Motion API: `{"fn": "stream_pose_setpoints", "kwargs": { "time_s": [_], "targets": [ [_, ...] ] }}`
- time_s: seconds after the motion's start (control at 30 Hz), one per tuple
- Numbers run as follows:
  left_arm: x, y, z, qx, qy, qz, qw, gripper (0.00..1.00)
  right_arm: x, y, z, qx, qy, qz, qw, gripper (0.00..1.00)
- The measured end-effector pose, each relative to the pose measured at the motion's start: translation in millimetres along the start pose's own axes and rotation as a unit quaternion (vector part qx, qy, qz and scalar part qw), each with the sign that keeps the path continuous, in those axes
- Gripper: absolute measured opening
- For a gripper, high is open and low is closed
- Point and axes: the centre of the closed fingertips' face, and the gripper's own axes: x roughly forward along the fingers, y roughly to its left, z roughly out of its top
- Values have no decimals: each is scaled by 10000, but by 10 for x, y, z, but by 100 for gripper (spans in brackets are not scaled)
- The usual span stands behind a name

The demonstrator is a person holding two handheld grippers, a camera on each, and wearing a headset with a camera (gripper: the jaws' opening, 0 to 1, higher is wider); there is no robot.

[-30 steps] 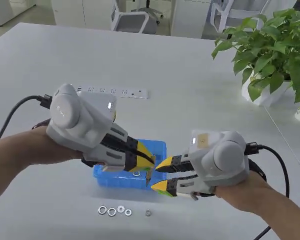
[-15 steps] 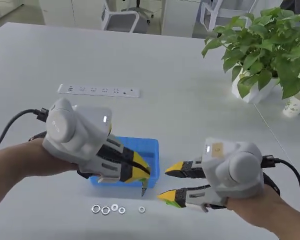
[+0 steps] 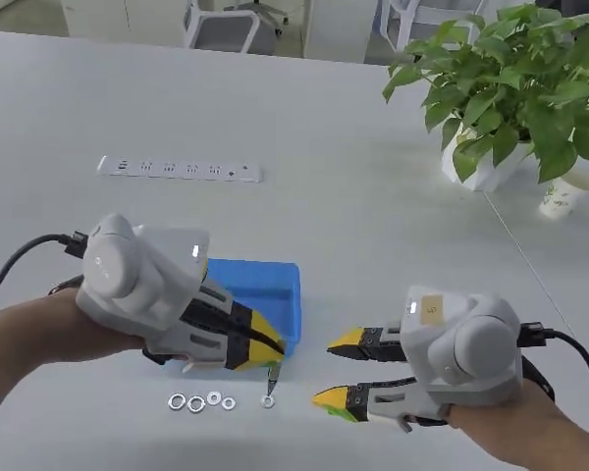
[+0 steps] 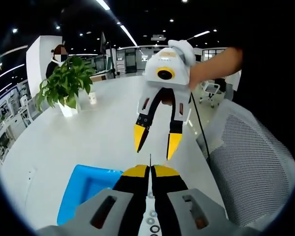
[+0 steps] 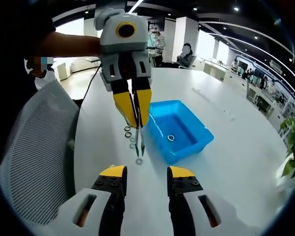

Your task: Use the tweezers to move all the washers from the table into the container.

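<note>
My left gripper point(image 3: 265, 349) is shut on thin metal tweezers point(image 3: 271, 376), whose tip hangs just above a lone washer point(image 3: 267, 400) in front of the blue container point(image 3: 275, 294). Several more washers point(image 3: 201, 400) lie in a row to its left. My right gripper point(image 3: 327, 371) is open and holds nothing, to the right of the tweezers. In the right gripper view the tweezers point(image 5: 139, 140) point at the lone washer point(image 5: 138, 161), and one washer point(image 5: 171, 138) lies inside the container point(image 5: 196, 130). The left gripper view looks along its shut jaws at the right gripper point(image 4: 156, 146).
A white power strip point(image 3: 177, 169) lies further back on the grey table point(image 3: 373, 196). A potted plant point(image 3: 510, 108) stands at the back right. A mesh chair point(image 5: 34, 162) stands by the table's near side.
My left gripper has come back from the container's front edge and lowered the tweezers toward the lone washer. The right gripper has drawn away to the right. The head camera has shifted.
</note>
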Motion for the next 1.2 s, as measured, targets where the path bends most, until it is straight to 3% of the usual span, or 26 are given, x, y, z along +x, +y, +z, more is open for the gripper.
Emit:
{"fn": "stream_pose_setpoints", "kwargs": {
  "time_s": [0.6,1.2],
  "targets": [
    [70,-31,-134,-130,-80,-33,9999,6,-1,45,-110,144,72,-11,9999,33],
    [41,-25,-101,-306,-188,4,9994,6,48,30,-87,113,87,28,9999,33]
  ]
}}
